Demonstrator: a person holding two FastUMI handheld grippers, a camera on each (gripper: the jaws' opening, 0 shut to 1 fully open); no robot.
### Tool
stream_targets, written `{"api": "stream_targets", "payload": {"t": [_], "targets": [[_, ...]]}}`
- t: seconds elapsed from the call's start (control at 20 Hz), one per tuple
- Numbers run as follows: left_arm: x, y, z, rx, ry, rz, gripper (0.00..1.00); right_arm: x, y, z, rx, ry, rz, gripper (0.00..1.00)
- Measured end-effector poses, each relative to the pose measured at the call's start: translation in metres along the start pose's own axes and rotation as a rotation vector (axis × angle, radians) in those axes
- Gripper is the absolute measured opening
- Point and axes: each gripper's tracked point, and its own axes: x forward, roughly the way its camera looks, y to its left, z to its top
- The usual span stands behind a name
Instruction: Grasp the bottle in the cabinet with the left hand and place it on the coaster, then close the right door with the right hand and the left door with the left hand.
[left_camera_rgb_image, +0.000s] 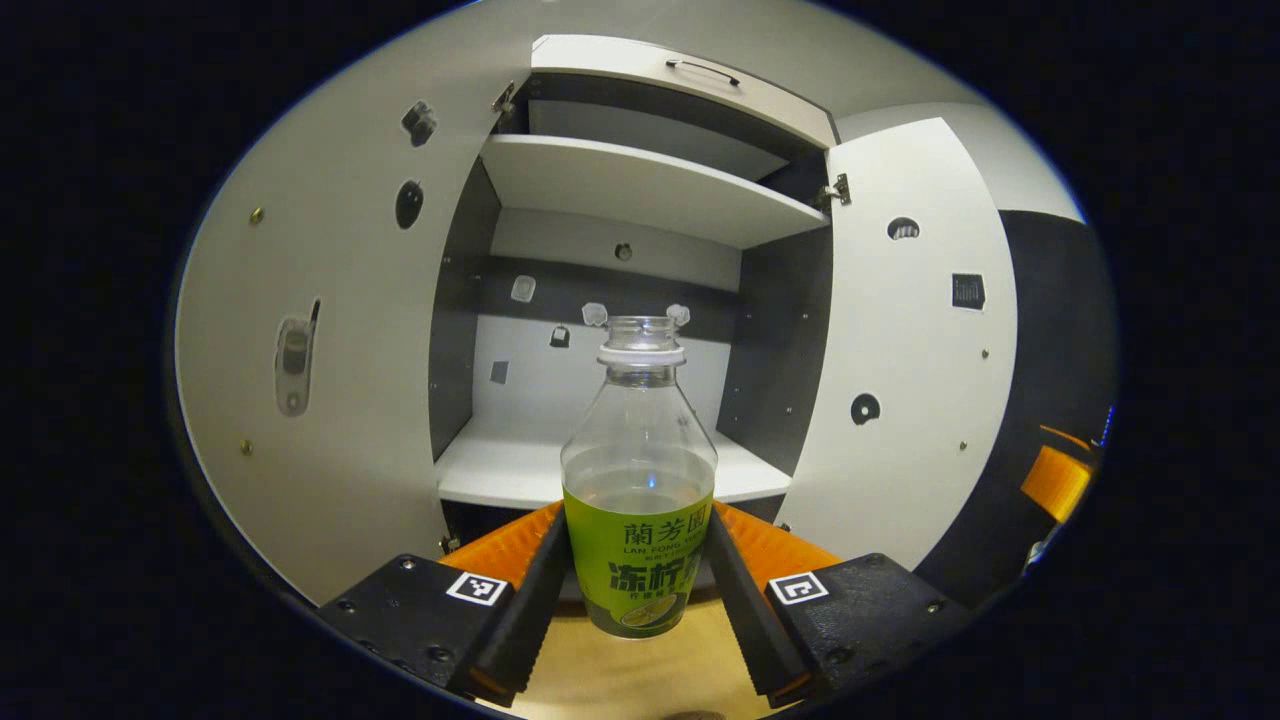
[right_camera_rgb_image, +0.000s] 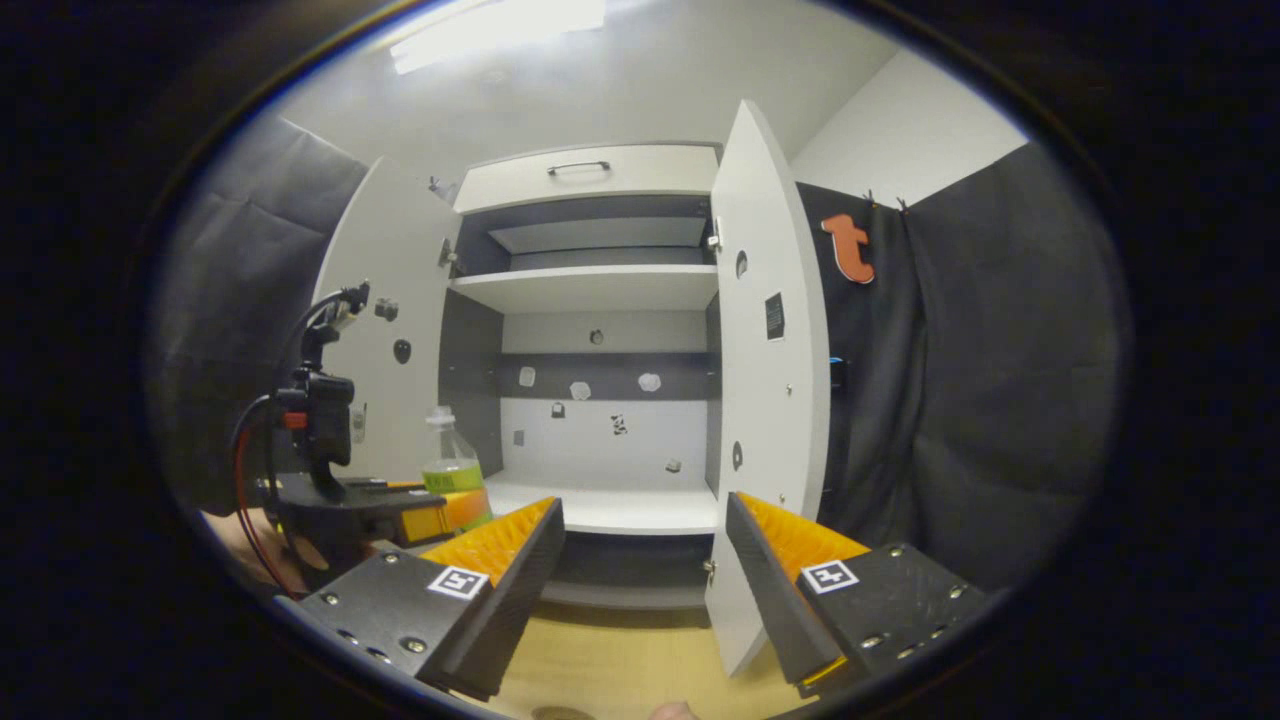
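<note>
We hold the bottle (left_camera_rgb_image: 638, 500) upright at lower centre of the left gripper view — the left tongs (left_camera_rgb_image: 638, 585) pinch its label, clear of the cabinet (left_camera_rgb_image: 640, 190). Right tongs (right_camera_rgb_image: 645, 560) hang spread, nearest the right door (right_camera_rgb_image: 770, 400).

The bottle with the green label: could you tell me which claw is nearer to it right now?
Left. The left claw grips the bottle between its fingers, out in front of the open cabinet. The right claw is open, off to the bottle's right, holding nothing.
</note>
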Motion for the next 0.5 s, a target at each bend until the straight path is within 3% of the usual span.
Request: {"api": "stream_targets", "payload": {"t": [0.2,0.5], "targets": [[-0.017,0.0,-0.044,0.042,0.051,-0.003,0.81,-0.004,0.011,-0.002,0.001,0.015,0.02,0.98],[-0.045,-0.018,-0.103,0.001,0.081,-0.059,0.8,-0.003,0.011,0.002,0.039,0.02,0.014,0.98]]}}
